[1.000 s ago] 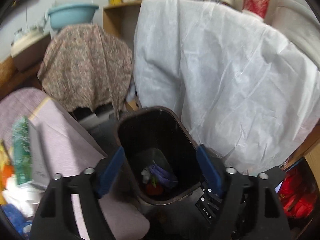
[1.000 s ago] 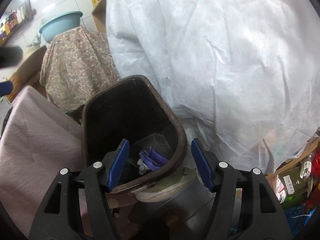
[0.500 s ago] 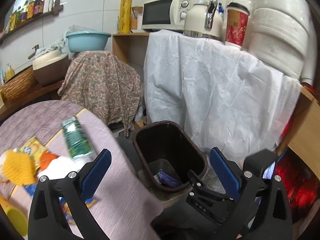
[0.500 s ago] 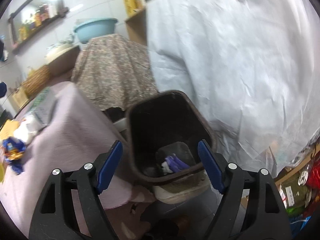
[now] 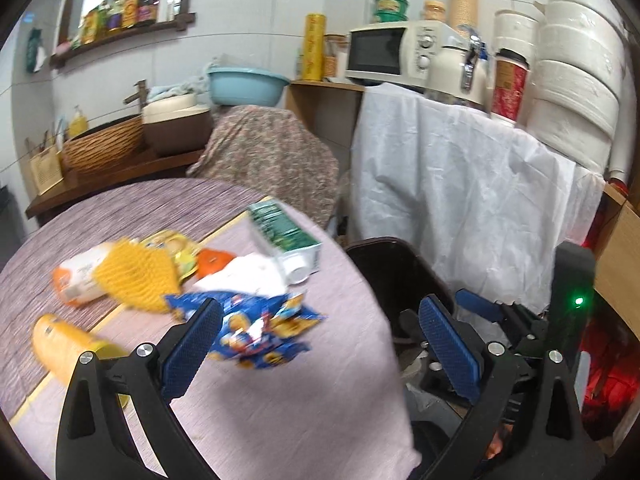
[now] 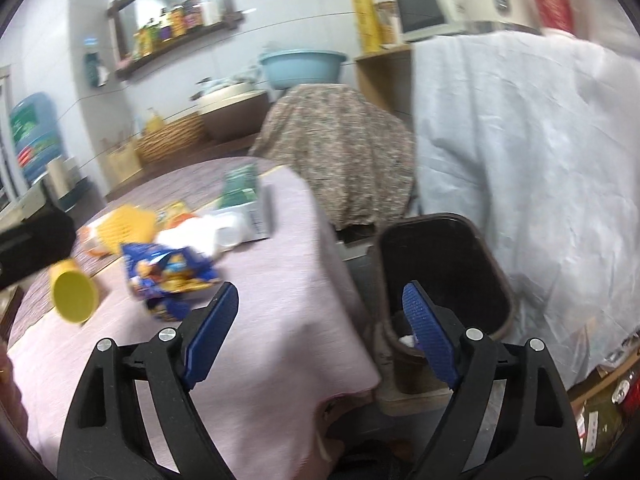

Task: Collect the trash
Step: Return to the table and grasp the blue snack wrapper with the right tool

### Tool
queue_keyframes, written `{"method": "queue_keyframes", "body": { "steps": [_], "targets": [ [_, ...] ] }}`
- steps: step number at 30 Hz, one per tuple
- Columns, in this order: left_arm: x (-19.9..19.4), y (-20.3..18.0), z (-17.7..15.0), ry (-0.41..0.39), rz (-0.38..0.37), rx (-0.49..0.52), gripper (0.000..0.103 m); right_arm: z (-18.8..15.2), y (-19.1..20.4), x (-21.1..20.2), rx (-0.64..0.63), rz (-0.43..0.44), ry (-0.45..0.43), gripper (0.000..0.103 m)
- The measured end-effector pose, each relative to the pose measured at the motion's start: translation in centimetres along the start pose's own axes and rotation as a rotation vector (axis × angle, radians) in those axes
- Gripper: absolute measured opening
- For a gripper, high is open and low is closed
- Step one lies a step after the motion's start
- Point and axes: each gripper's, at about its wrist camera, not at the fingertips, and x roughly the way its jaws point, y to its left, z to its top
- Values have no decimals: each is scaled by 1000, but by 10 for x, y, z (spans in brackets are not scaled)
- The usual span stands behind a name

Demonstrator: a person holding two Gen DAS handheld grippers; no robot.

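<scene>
We hold the left gripper [image 5: 316,344] fully spread and empty; the right gripper [image 6: 320,328] is opening, empty. The blue snack wrapper [image 5: 260,326] lies on the table [image 5: 280,408], beside the brown bin [image 6: 444,276].

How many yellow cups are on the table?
1. The yellow cup lies on its side near the table's left edge, left of the blue snack wrapper. Others could be hidden under the trash pile.
</scene>
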Motion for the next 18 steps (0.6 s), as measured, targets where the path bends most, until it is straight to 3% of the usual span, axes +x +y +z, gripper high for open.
{"method": "queue_keyframes", "body": {
  "steps": [11,18],
  "targets": [
    [-29,74,-44,33,127,-136,97,-14,74,-3,-147,126,37,84],
    [-39,109,-67,54,160,-204,95,-22,109,0,-226,177,68,84]
  ]
}}
